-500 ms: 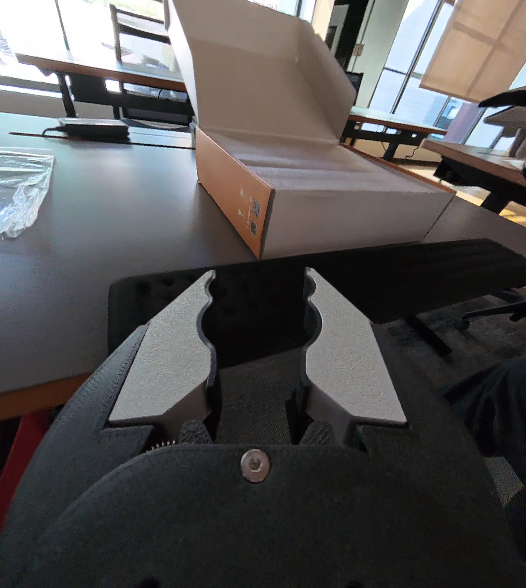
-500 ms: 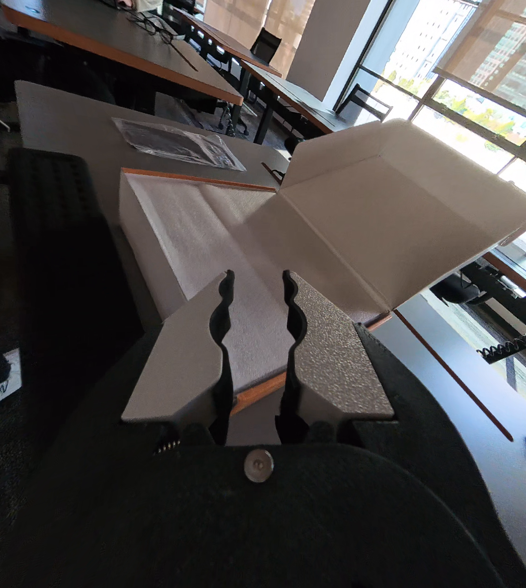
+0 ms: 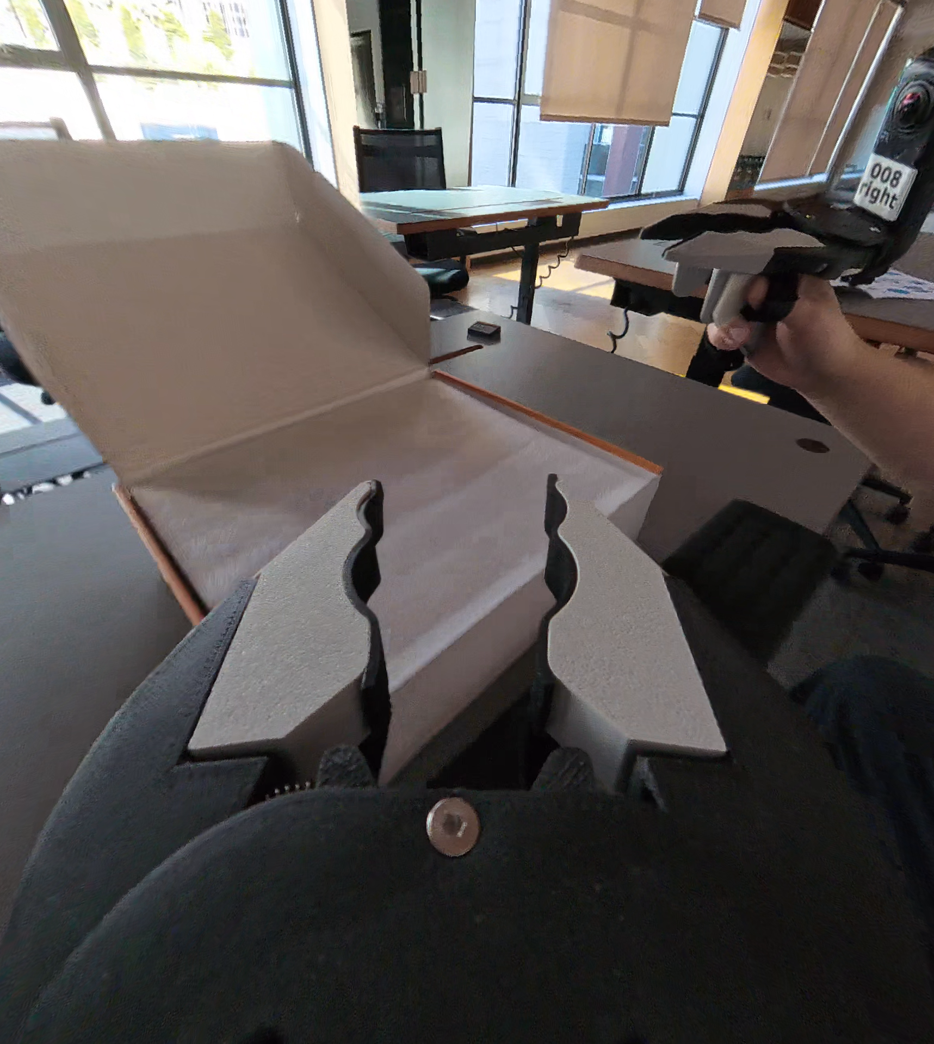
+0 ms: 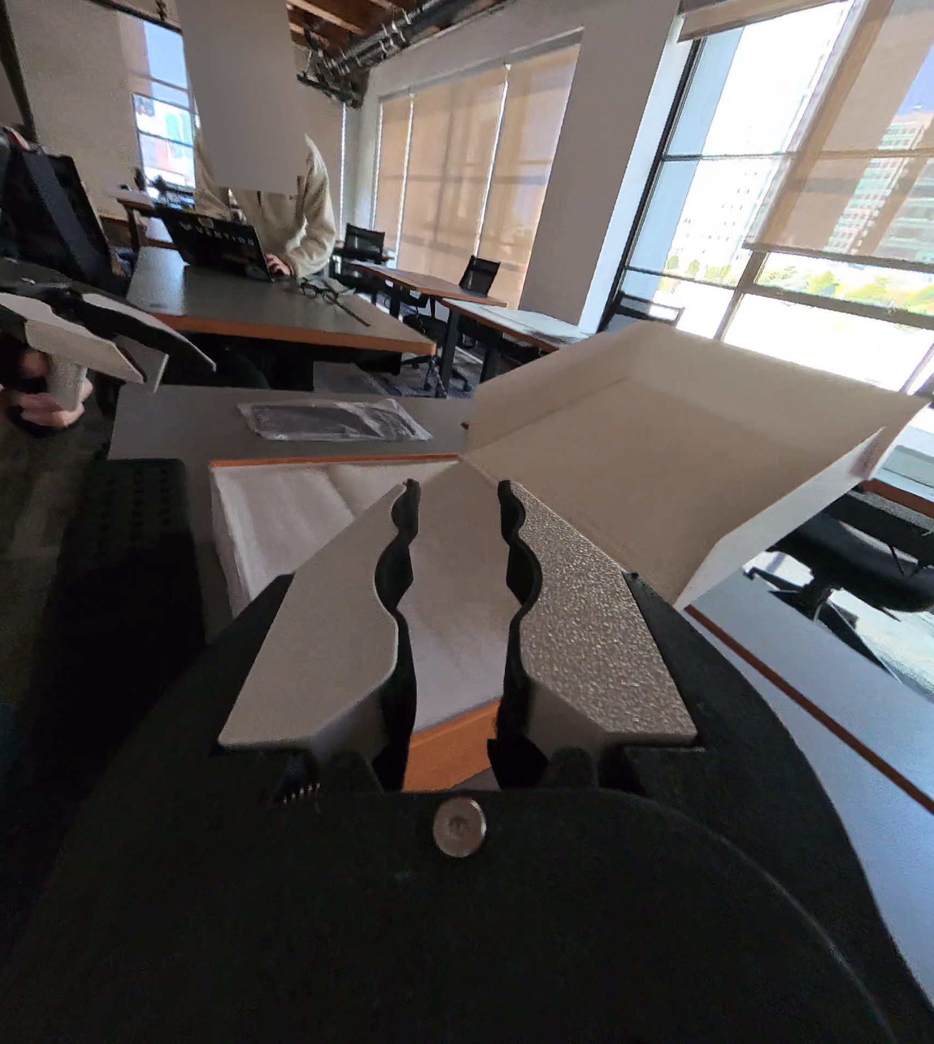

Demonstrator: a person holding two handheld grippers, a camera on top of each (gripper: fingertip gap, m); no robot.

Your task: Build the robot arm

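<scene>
**Both grippers spread over the open box**

Left wrist view: our left gripper (image 3: 461, 497) hovers level above the box (image 3: 538, 491), jaws apart, holding nothing. The lid (image 3: 187, 294) stands raised on the left; white foam lining (image 3: 453, 452) fills the box. Our right gripper (image 3: 673, 237) hangs high at right, gripped by a hand (image 3: 792, 333).

Right wrist view: right gripper (image 4: 456, 497) is over the box's near orange edge (image 4: 447, 745), jaws parted, empty. A plastic bag (image 4: 334, 421) lies on the table (image 4: 170, 418) beyond; a black perforated pad (image 4: 125, 542) sits left of the box.
</scene>
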